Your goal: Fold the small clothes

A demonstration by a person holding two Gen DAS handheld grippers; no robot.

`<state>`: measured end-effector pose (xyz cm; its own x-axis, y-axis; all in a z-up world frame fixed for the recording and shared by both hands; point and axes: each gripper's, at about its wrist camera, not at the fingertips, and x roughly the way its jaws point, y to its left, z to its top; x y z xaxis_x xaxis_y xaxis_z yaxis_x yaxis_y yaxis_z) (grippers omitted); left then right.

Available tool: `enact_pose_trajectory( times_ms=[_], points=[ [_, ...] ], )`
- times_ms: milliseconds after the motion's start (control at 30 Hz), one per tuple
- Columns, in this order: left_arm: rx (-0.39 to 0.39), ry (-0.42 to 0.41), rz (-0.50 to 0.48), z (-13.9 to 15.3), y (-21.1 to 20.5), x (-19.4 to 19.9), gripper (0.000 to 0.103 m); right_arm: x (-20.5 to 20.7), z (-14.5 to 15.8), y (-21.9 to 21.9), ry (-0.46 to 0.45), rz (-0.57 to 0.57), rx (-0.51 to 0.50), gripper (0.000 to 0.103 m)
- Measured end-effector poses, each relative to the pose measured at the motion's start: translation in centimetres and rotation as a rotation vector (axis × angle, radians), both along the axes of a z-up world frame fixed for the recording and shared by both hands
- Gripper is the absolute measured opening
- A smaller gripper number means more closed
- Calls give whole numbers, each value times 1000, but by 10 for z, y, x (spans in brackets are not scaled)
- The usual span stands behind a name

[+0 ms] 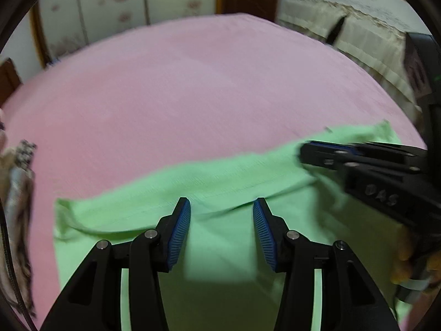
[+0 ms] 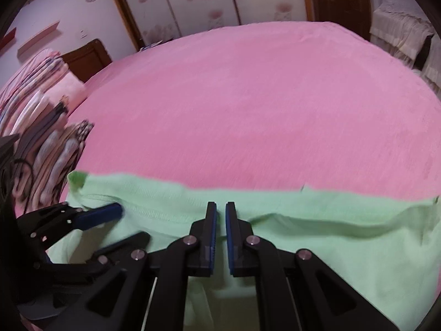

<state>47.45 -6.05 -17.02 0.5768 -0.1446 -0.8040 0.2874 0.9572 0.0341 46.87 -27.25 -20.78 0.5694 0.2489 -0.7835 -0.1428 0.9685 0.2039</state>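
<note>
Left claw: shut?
No, the left claw stands open over the green garment, with cloth showing in the gap between its blue pads.

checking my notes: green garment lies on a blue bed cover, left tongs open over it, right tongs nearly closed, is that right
Not quite: the bed cover is pink, not blue, as the right wrist view shows. The rest stands: the green garment lies on it, left tongs open over it, right tongs nearly closed.

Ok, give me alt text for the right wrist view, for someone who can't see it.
The right gripper has its jaws nearly together above the far edge of a light green garment spread on a pink bed sheet. The left gripper reaches in from the lower left with its jaws apart over the garment.
</note>
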Motion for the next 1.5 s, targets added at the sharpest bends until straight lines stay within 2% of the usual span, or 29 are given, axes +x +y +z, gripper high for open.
enact_pose_trajectory(
  times_ms=[200,333,433,467,567,667,867,967,1100,1233,1333,1467,1500],
  points=[
    [12,-23,77,2,21,22,47,-3,26,-23,-56,-40,78,5],
    [18,-16,107,-1,23,35,47,-14,34,-33,-59,-16,58,5],
    [21,1,126,-6,26,46,54,-17,30,-47,-40,-21,-9,5],
    [22,0,132,-6,27,49,56,-15,23,-57,-13,-44,-57,5],
    [42,-13,168,-4,40,53,58,-14,11,-93,19,-131,-118,5],
    [72,-12,227,-5,62,60,58,-15,4,-131,31,-228,-104,5],
    [116,-21,337,-5,99,60,58,-16,3,-152,35,-308,-65,0],
    [116,-58,342,11,104,44,58,-23,22,-149,-7,-314,-43,0],
    [123,-91,297,41,93,10,61,-39,52,-133,-49,-276,-32,0],
    [128,-40,218,66,80,-43,66,-66,83,-110,-47,-206,-72,3],
    [104,-5,177,82,75,-83,70,-102,96,-85,-33,-168,-69,3],
    [27,9,191,108,87,-135,74,-140,104,-70,-35,-153,-61,4],
    [9,8,202,114,86,-147,74,-149,105,-67,-34,-151,-59,9]
  ],
)
